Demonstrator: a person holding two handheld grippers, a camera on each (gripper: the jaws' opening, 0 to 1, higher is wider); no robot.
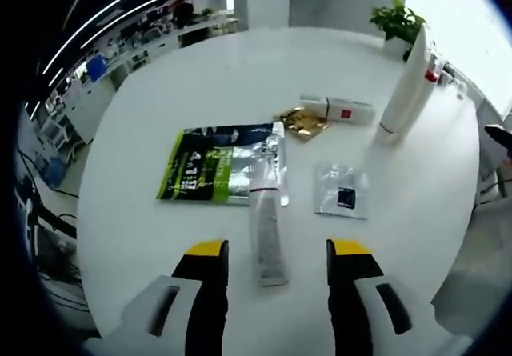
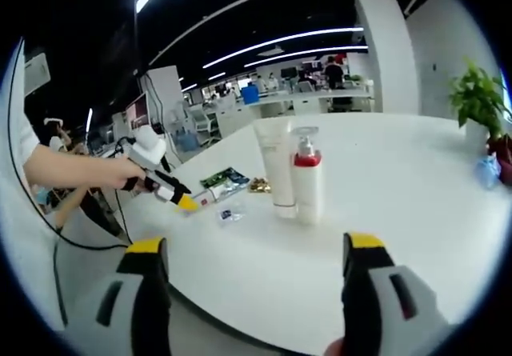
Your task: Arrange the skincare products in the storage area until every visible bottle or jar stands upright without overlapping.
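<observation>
Your left gripper [image 1: 276, 254] hovers low over the round white table [image 1: 160, 116], jaws spread wide and holding nothing. Between its yellow tips, a clear silver tube [image 1: 266, 236] lies flat, its far end resting on the near edge of a green and dark foil pouch [image 1: 216, 164], which also lies flat. Just beside the tube sits a small clear sachet [image 1: 342, 190] with a dark square label. Farther off, a white bottle with a red band [image 1: 340, 110] lies on its side, touching a crumpled gold wrapper [image 1: 302, 122]. Beyond those, a tall white tube [image 1: 406, 92] stands on its cap, and a red-collared pump bottle is partly hidden behind it. A potted plant [image 1: 396, 22] stands at the far rim.

Your right gripper [image 2: 256, 252] is held off the table's edge [image 2: 264, 324], jaws likewise wide apart and empty. In its view, the tall white tube [image 2: 276, 168] and the white pump bottle with a red collar [image 2: 308, 176] stand upright, side by side and touching or nearly so. The left gripper [image 2: 182, 200] enters from the left in your hand [image 2: 120, 170], its yellow tip above the flat pouch [image 2: 224, 182] and sachet [image 2: 230, 213]. The gold wrapper [image 2: 258, 185] lies behind them. The plant [image 2: 478, 100] sits at the right.
</observation>
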